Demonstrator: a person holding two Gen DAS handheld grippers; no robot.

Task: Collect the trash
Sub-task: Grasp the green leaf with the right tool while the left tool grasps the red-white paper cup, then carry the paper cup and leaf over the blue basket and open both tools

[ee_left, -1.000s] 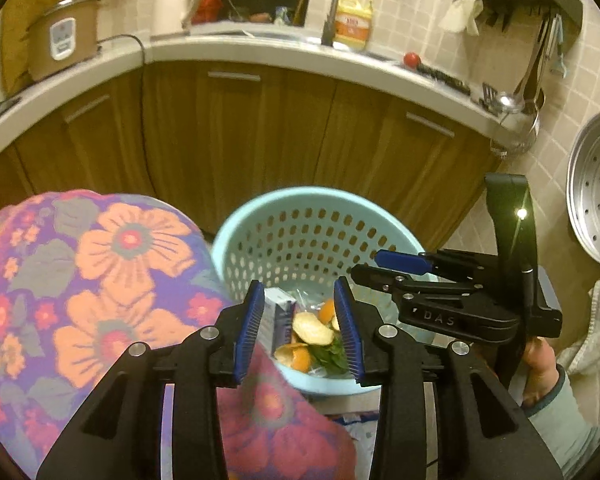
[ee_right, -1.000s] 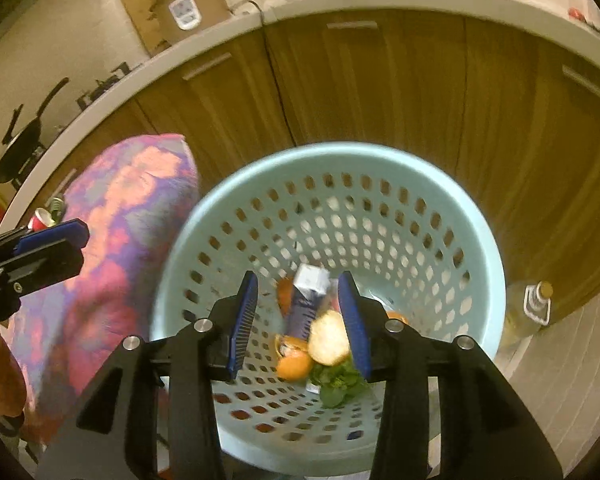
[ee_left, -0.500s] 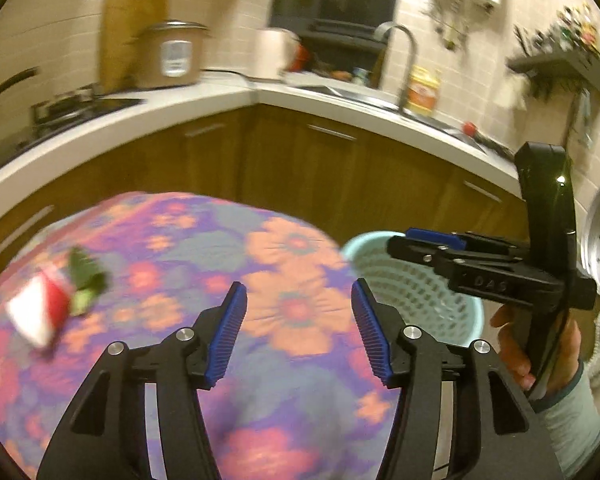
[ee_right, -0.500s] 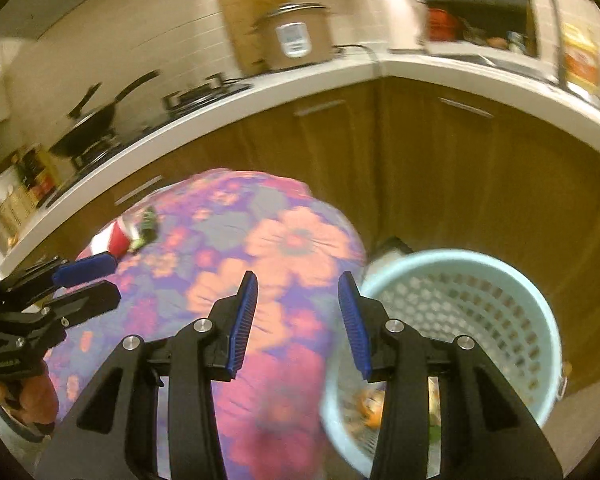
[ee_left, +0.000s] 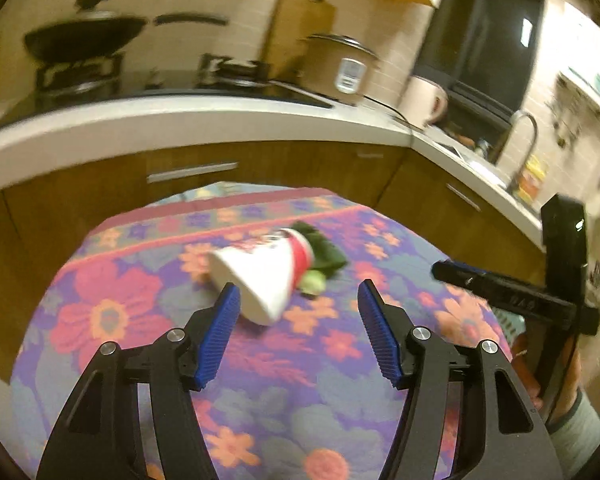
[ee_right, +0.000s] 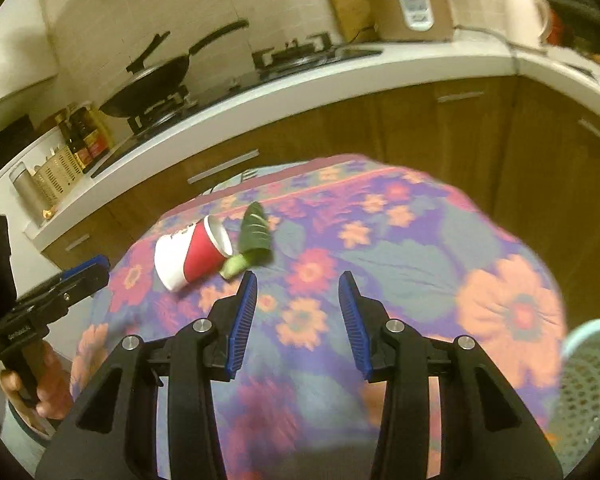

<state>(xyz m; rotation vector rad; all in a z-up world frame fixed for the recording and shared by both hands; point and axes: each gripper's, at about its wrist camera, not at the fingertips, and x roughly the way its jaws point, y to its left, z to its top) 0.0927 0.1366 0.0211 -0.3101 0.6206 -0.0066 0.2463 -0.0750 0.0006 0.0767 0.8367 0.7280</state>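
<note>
A red and white paper cup [ee_left: 266, 276] lies on its side on the flowered tablecloth [ee_left: 340, 360], with a green vegetable leaf [ee_left: 320, 256] at its mouth. Both show in the right wrist view too: the cup [ee_right: 188, 254] and the leaf [ee_right: 254, 234]. My left gripper [ee_left: 298, 300] is open and empty, just short of the cup. My right gripper [ee_right: 297, 292] is open and empty, to the right of the cup and leaf. The light blue trash basket [ee_right: 592, 364] shows at the right edge, beside the table.
A curved kitchen counter [ee_left: 180, 120] with wooden cabinets runs behind the table. On it stand a wok [ee_right: 148, 80] on a stove, a rice cooker [ee_right: 410, 4] and a kettle [ee_left: 426, 96]. Bottles [ee_right: 82, 136] stand at the left.
Both grippers have swung left, away from the basket, to face the table. The cup and leaf now lie close in front of them. Both grippers stay open.
</note>
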